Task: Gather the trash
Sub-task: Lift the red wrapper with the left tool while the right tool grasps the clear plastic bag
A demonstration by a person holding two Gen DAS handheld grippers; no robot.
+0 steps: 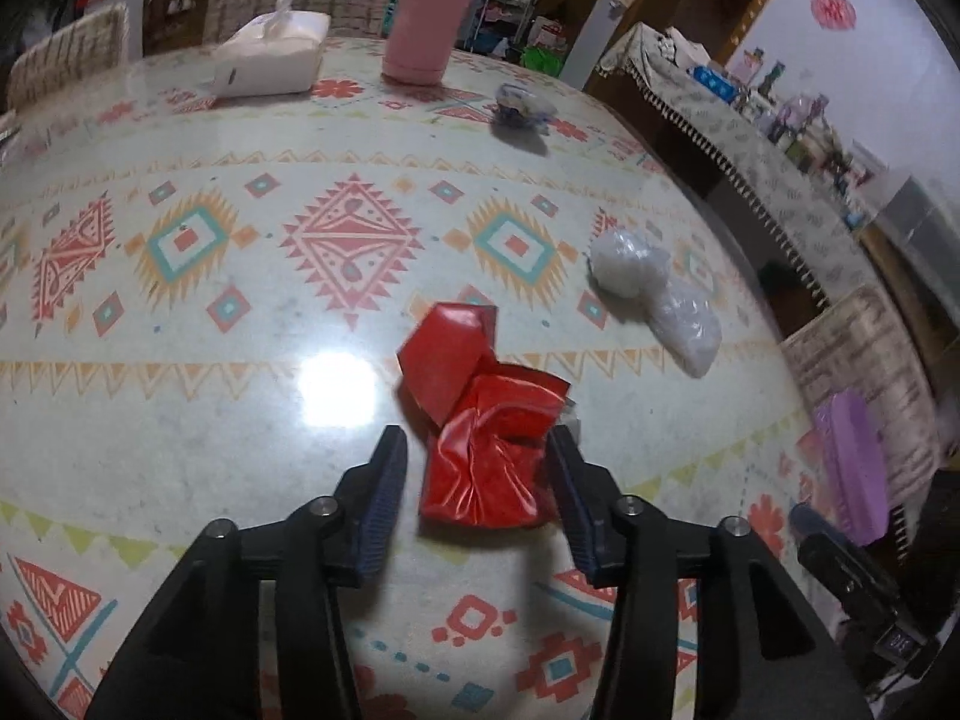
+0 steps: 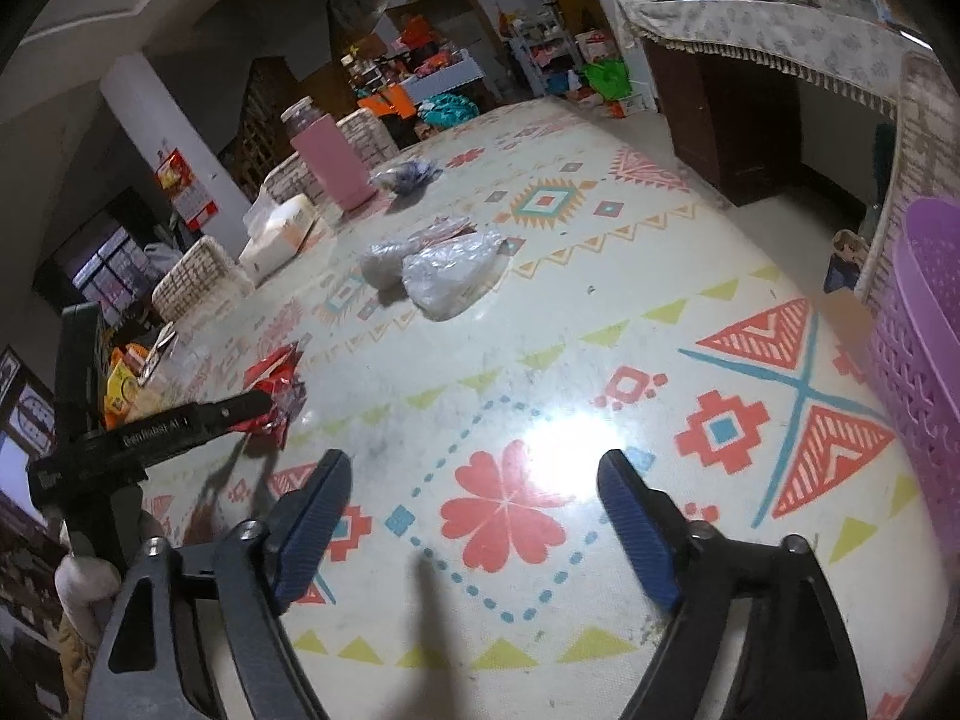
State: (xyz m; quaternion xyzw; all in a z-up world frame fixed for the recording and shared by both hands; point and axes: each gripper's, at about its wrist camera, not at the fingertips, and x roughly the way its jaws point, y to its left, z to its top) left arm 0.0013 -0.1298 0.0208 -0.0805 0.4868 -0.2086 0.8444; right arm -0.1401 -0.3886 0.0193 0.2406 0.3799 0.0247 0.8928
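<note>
Red wrapper [image 1: 480,420] is sitting right between the left gripper's [image 1: 474,450] jaws on the patterned table [image 1: 210,396]. The jaws are spread wide around it. The right finger looks like it's touching the crumpled edge, the left finger has a gap, so nothing's clamped. Just past the jaw tips and off to the right there's a clear plastic bag [image 1: 654,294] in a lump, and further out ahead a smaller crumpled wrapper [image 1: 519,111] with blue print. At the far edge, ahead and left of the jaws, a tissue pack [image 1: 270,57] and a pink cup [image 1: 423,18].

The right gripper [image 2: 474,480] is also wide open, with only bare tabletop between its jaws. That view catches what the left one barely does: the purple basket [image 2: 924,348] close on the right of the jaws, full lattice side visible. In the left view it's just a sliver at the right edge. It also shows the left gripper from the side, off to the left, with the red wrapper at its tip.
</note>
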